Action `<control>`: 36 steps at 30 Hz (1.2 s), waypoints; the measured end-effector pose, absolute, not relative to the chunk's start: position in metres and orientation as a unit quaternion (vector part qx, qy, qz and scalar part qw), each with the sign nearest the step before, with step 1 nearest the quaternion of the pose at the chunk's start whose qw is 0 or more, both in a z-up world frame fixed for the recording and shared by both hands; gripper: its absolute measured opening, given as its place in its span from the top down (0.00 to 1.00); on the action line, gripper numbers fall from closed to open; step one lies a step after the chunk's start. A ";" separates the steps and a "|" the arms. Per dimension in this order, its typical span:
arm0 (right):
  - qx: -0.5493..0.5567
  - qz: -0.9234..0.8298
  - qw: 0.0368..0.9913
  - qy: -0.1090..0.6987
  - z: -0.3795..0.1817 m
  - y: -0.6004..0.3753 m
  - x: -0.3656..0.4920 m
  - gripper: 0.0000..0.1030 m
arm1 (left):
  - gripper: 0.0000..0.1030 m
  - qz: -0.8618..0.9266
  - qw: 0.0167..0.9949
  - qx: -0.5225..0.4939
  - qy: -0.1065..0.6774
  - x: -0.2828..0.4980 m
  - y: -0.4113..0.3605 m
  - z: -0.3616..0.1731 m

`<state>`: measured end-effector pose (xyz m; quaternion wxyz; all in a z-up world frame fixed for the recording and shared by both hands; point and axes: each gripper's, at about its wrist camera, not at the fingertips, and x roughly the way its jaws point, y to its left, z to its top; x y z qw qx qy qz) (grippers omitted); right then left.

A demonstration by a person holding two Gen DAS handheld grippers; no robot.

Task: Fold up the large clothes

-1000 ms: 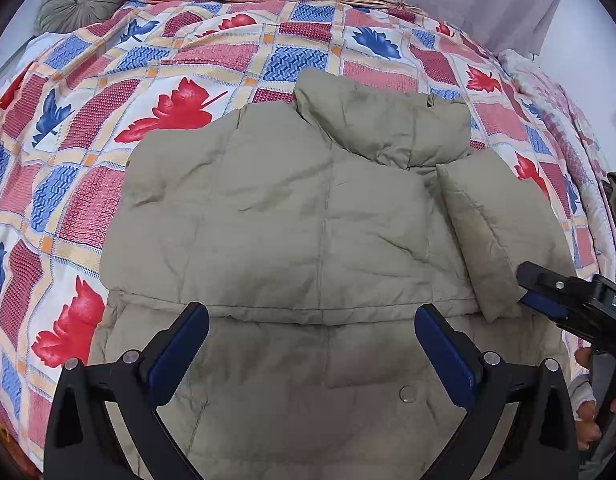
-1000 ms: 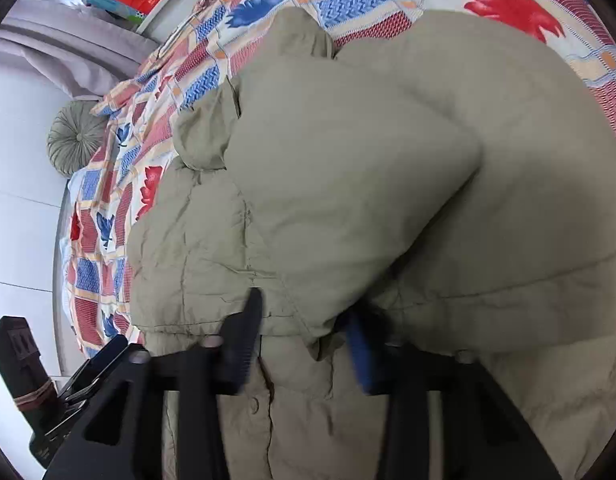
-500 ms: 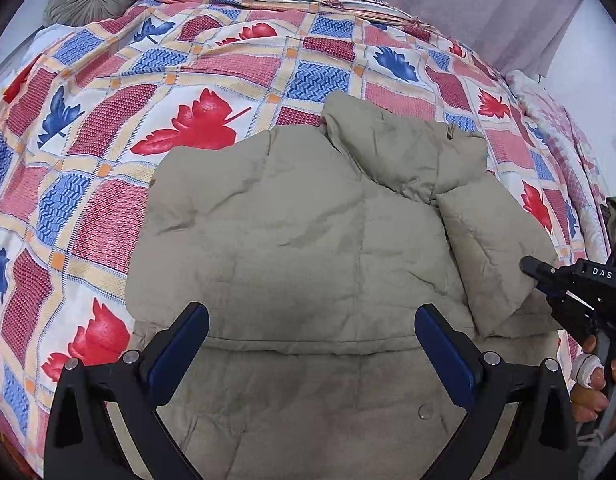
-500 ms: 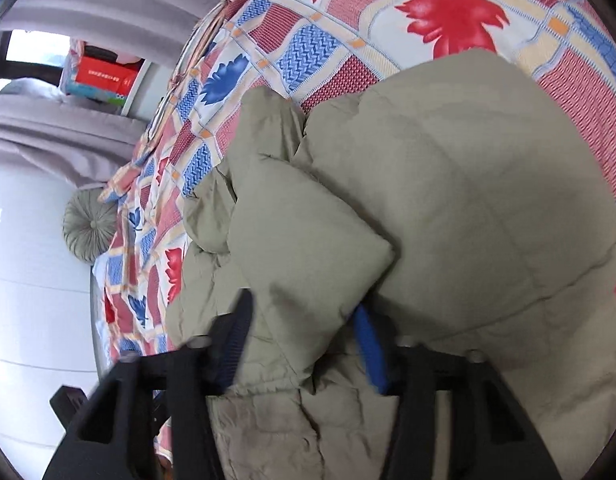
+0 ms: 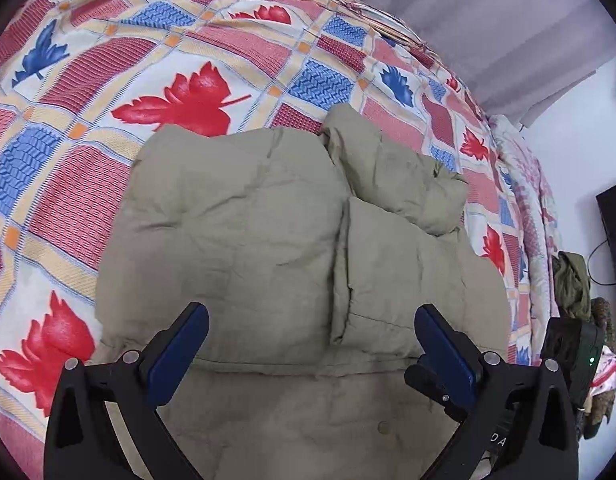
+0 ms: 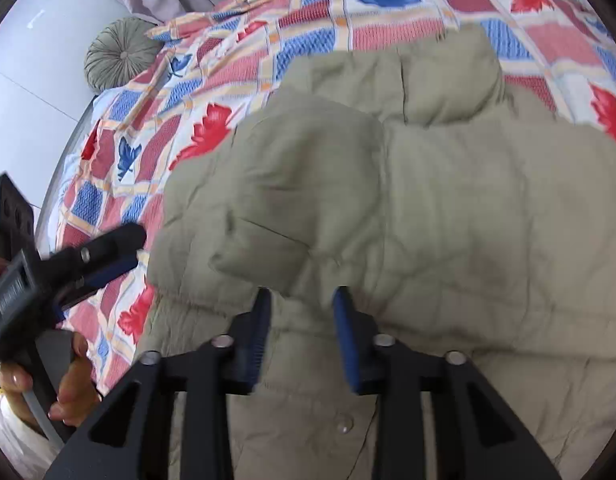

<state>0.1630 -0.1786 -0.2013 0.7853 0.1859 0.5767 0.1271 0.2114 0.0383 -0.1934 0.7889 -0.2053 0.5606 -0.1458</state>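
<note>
- The right claw hangs over the near part of the jacket, its jaws opening; the folded sleeve lies just beyond its blue pads, which press on nothing.
- The left claw stands wide open above the jacket and holds nothing.
- A hand grips the left claw's handle at the near left of the right wrist view.
- The tan padded jacket lies flat on the bed, collar at the far side, one sleeve folded in across the body.
- A round grey cushion sits at the bed's far left.
- Curtains hang beyond the bed.
</note>
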 end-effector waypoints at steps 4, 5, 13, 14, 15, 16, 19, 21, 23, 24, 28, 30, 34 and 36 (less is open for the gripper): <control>0.215 0.105 0.779 0.579 -0.205 -0.217 0.143 0.57 | 0.00 -0.174 0.770 -0.212 0.577 0.221 0.009 -0.208; 0.222 0.097 0.778 0.579 -0.204 -0.226 0.138 0.57 | 0.00 -0.179 0.766 -0.206 0.582 0.225 -0.001 -0.214; 0.214 -0.020 0.787 0.579 -0.212 -0.324 0.090 0.69 | 0.35 -0.201 0.752 -0.147 0.611 0.246 -0.067 -0.245; 0.211 -0.038 0.786 0.580 -0.215 -0.336 0.087 0.80 | 0.64 -0.204 0.749 -0.145 0.614 0.248 -0.073 -0.246; 0.212 -0.055 0.785 0.579 -0.217 -0.345 0.084 0.84 | 0.79 -0.211 0.744 -0.141 0.617 0.250 -0.080 -0.248; 0.214 -0.069 0.786 0.576 -0.220 -0.355 0.081 0.86 | 0.89 -0.218 0.742 -0.140 0.618 0.252 -0.086 -0.248; 0.208 -0.094 0.791 0.568 -0.224 -0.371 0.085 0.88 | 0.90 -0.223 0.771 -0.126 0.583 0.250 -0.093 -0.224; 0.184 -0.109 0.800 0.561 -0.221 -0.381 0.091 0.88 | 0.90 -0.223 0.788 -0.133 0.558 0.249 -0.084 -0.204; 0.156 -0.129 0.810 0.550 -0.213 -0.384 0.099 0.88 | 0.90 -0.214 0.800 -0.135 0.545 0.247 -0.070 -0.193; 0.146 -0.140 0.816 0.541 -0.209 -0.387 0.101 0.88 | 0.90 -0.207 0.802 -0.135 0.543 0.245 -0.060 -0.192; 0.160 -0.156 0.817 0.531 -0.209 -0.396 0.109 0.92 | 0.90 -0.179 0.792 -0.115 0.572 0.239 -0.042 -0.219; 0.148 -0.160 0.814 0.538 -0.218 -0.391 0.114 0.92 | 0.90 -0.167 0.787 -0.098 0.585 0.234 -0.039 -0.239; 0.134 -0.163 0.807 0.552 -0.237 -0.384 0.115 0.92 | 0.89 -0.152 0.791 -0.081 0.587 0.230 -0.037 -0.252; 0.130 -0.166 0.808 0.550 -0.236 -0.381 0.114 0.92 | 0.89 -0.138 0.798 -0.072 0.582 0.230 -0.036 -0.247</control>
